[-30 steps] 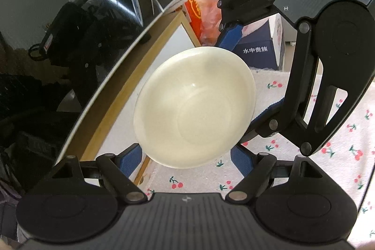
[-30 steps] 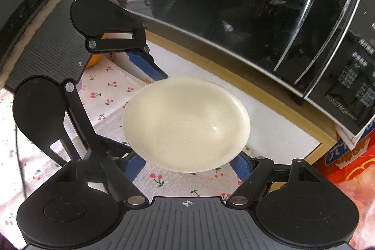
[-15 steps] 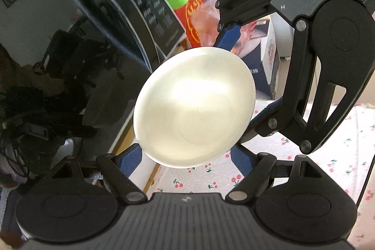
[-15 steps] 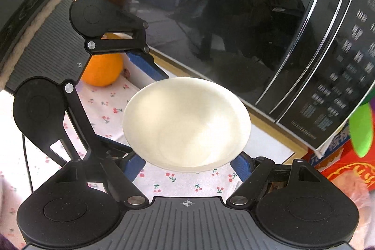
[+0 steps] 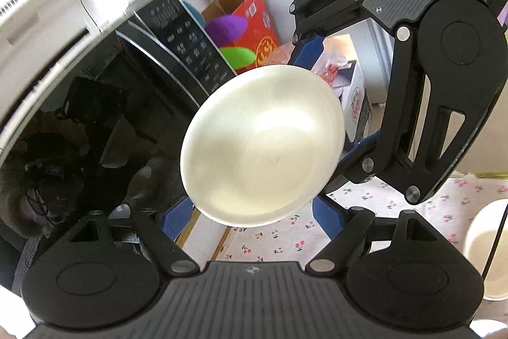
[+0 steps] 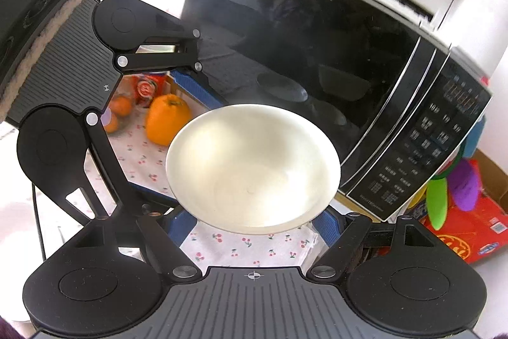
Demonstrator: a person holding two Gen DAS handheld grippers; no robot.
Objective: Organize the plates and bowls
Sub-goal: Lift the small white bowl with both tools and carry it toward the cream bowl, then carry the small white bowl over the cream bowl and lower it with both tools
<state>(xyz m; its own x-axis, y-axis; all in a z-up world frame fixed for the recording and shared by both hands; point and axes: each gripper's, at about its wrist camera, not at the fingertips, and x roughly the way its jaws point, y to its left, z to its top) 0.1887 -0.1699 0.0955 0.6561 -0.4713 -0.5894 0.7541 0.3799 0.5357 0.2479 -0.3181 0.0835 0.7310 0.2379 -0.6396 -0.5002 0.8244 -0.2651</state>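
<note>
A cream bowl hangs in the air in front of a black microwave, held from two sides. My left gripper is shut on it, its blue pads pressing the near rim. From the upper right, my right gripper is also shut on the bowl. The right wrist view shows the same bowl between the right gripper's blue pads, with the left gripper clamping it from the left. A second cream bowl stands on the cloth at the lower right.
The black microwave with a white top stands close behind the bowl. A cherry-print cloth covers the table. Oranges lie at the left, and a red box with coloured utensils stands at the right.
Both grippers have risen together with the bowl held between them. The wooden board under the microwave has dropped out of view and the microwave's white top has come in.
</note>
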